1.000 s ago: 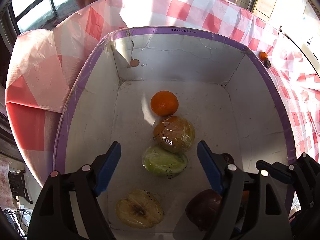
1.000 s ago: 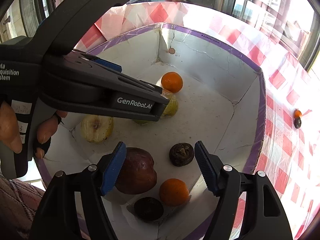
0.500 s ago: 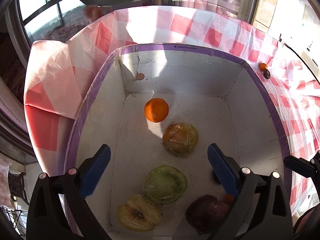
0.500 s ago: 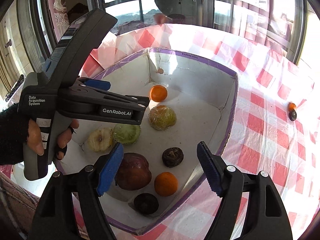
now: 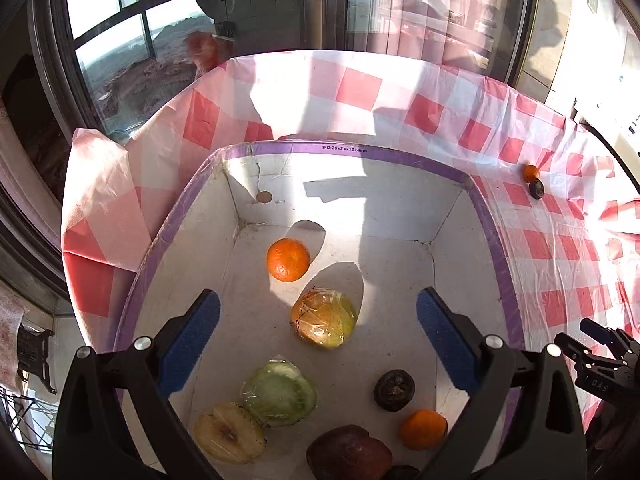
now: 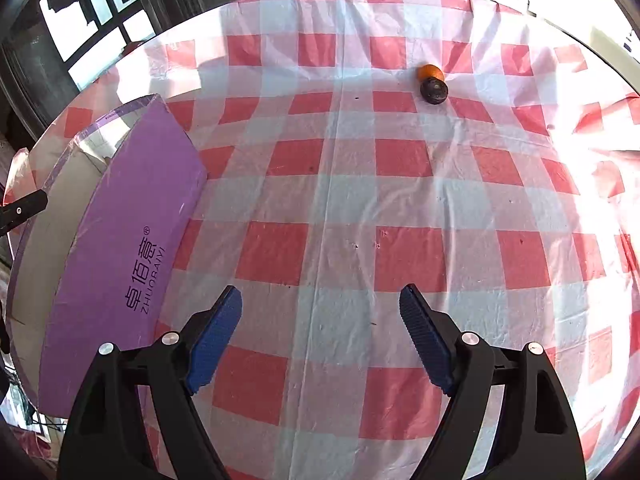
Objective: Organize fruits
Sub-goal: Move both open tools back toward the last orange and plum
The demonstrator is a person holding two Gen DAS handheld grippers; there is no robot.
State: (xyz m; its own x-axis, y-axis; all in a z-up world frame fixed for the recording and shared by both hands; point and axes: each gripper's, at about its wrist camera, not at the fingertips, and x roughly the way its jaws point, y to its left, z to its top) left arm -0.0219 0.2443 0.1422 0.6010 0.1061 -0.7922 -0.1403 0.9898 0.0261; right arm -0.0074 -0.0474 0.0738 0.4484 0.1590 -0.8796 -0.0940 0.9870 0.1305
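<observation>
A purple-rimmed white box [image 5: 496, 248] holds several fruits: an orange [image 5: 288, 259], a wrapped yellow-orange fruit [image 5: 324, 318], a wrapped green half [image 5: 279, 394], a cut apple half [image 5: 228, 436], a dark round fruit [image 5: 394, 391], a small orange [image 5: 423, 429] and a dark red apple [image 5: 348, 458]. My left gripper [image 5: 318, 326] hangs open and empty above the box. My right gripper [image 6: 320, 320] is open and empty over the checked cloth, right of the box's purple wall [image 6: 132, 248]. A small orange [image 6: 430, 72] and a dark fruit [image 6: 434, 90] lie together far across the cloth.
The table carries a red and white checked cloth [image 6: 408, 256]. Windows [image 5: 132, 40] stand behind the table's far edge. The right gripper's body [image 5: 604, 368] shows at the right edge of the left wrist view. The two loose fruits also show there, the small orange [image 5: 530, 172].
Both grippers rose out of the box. The right gripper swung right, away from the box, and now faces the open cloth and the two loose fruits.
</observation>
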